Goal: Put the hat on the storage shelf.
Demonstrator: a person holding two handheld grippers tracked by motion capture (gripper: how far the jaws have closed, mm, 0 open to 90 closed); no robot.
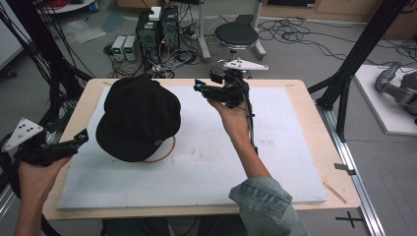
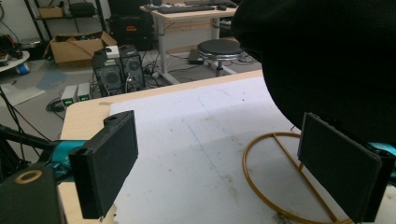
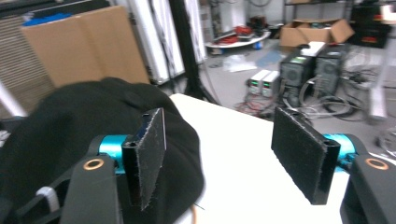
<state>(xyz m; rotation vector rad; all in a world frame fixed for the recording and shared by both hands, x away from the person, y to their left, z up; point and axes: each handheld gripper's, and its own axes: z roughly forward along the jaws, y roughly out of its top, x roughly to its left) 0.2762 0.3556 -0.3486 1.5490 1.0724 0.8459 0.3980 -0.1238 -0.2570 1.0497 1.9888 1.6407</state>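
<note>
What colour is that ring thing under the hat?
The ring is a golden, tan colour; it shows best in the left gripper view, under the black hat.

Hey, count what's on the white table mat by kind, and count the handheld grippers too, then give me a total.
Black cap: 1
Tan wire stand under the cap: 1
Grippers: 2, left gripper and right gripper
Total: 4

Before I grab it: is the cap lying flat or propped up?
Propped up: the cap sits on a wire stand, whose ring shows beneath its brim.

Black tool (image 1: 199,86) with teal joints, grey plate, denim sleeve (image 1: 268,204)
</note>
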